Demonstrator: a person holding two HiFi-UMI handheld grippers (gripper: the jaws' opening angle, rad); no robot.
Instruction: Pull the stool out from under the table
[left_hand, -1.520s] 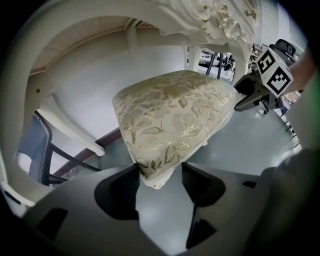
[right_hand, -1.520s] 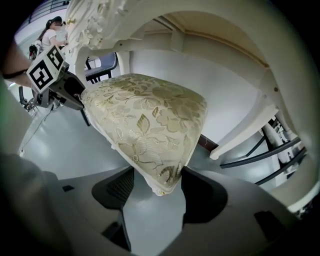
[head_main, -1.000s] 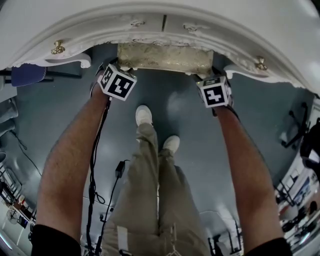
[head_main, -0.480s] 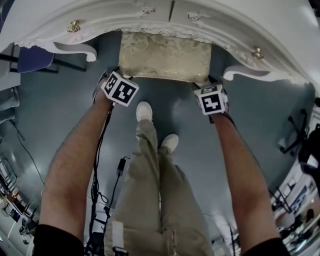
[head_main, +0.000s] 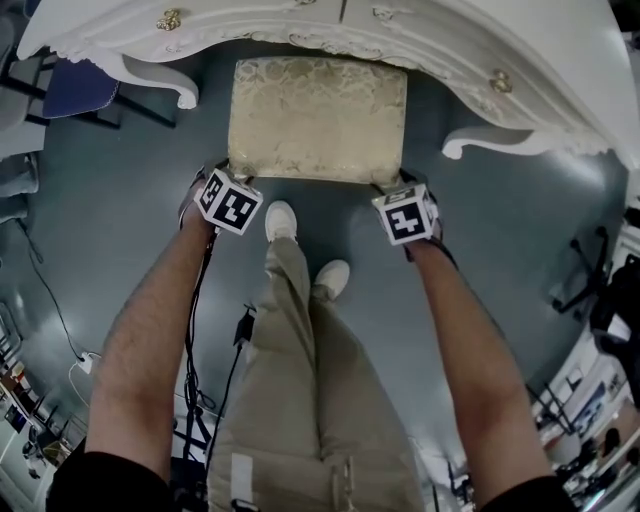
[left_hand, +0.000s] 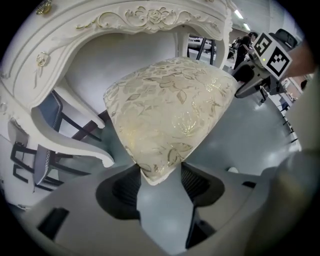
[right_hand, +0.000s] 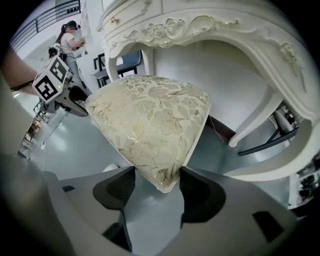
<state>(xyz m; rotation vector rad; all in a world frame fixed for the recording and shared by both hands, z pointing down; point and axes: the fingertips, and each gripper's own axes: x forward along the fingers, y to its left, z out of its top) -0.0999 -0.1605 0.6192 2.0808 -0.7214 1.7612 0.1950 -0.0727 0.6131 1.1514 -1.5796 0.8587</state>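
The left tongs (left_hand: 159, 174) are seen clamped on the near left corner of the stool (head_main: 318, 118). The corner is wedged between dark, ribbed pads (left_hand: 125, 187) set in smooth grey housings, and the jaws have just been closing. The right tongs (right_hand: 156, 182) are clamped the same way on the near right corner, their jaws also just closed further on it.

Each tool is topped by a white cube (head_main: 230, 200) printed with bold black-and-white square marker patterns.

The stool's seat is a rectangular padded cushion. It is covered in cream brocade woven with shiny gold leaves and flowers and edged with pale piping. Most of the seat lies out in the open, with only its far edge at the carved front of the tabletop (head_main: 520, 60).

That front is glossy white and curved, is decorated with raised scrollwork, and is fitted with small brass knobs (head_main: 168, 19).

A smooth grey-blue floor (head_main: 100, 200) is shown below. White shoes (head_main: 280, 220) and khaki trousers (head_main: 300, 400) are seen between the two bare forearms.
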